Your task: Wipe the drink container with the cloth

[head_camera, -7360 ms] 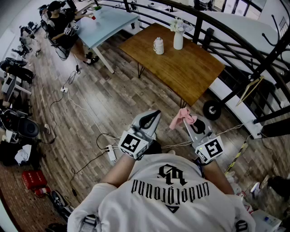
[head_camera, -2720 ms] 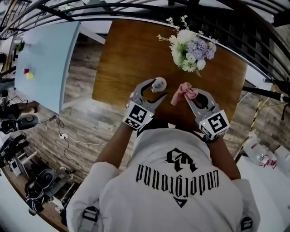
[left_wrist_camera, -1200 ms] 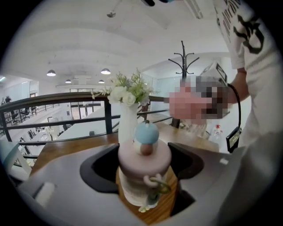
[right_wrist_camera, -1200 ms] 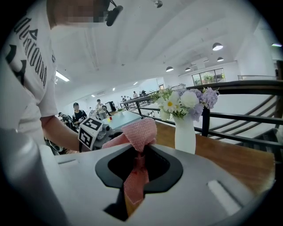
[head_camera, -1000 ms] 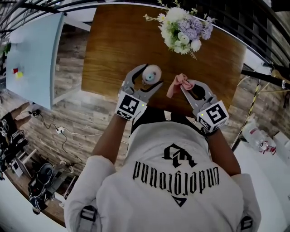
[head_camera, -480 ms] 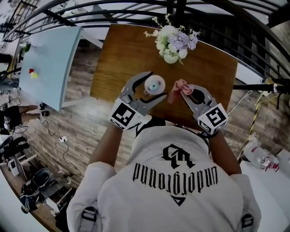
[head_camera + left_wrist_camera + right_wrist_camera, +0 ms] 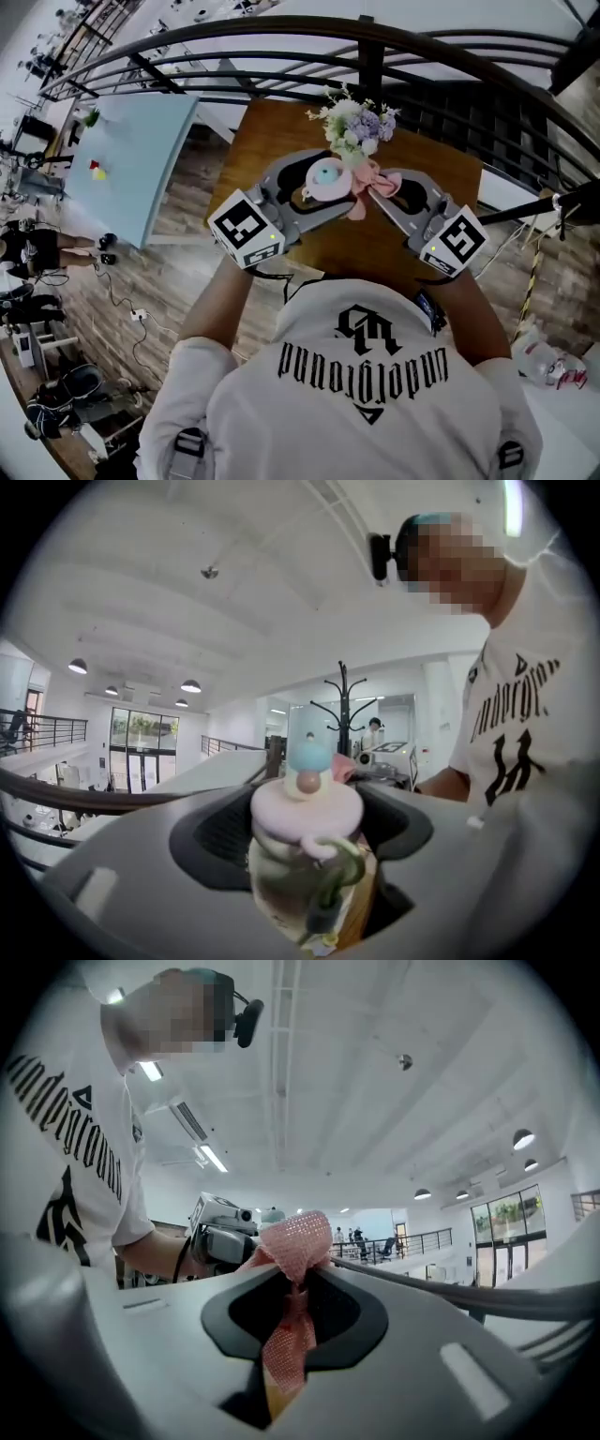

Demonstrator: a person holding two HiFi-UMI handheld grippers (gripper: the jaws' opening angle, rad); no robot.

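My left gripper [image 7: 323, 183] grips the drink container [image 7: 302, 850], my right gripper [image 7: 373, 184] is clamped on the cloth [image 7: 292, 1330] beside it; wiping seems about to begin, so next I press cloth against its side.

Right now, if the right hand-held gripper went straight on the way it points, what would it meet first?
Most likely the bottle in the left hand-held gripper, with the right one's pink cloth touching first; depth is unclear.

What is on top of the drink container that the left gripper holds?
A pale pink lid sits on the drink container, with a light blue knob at its centre. The lid covers the opening, so the contents cannot be seen from above.
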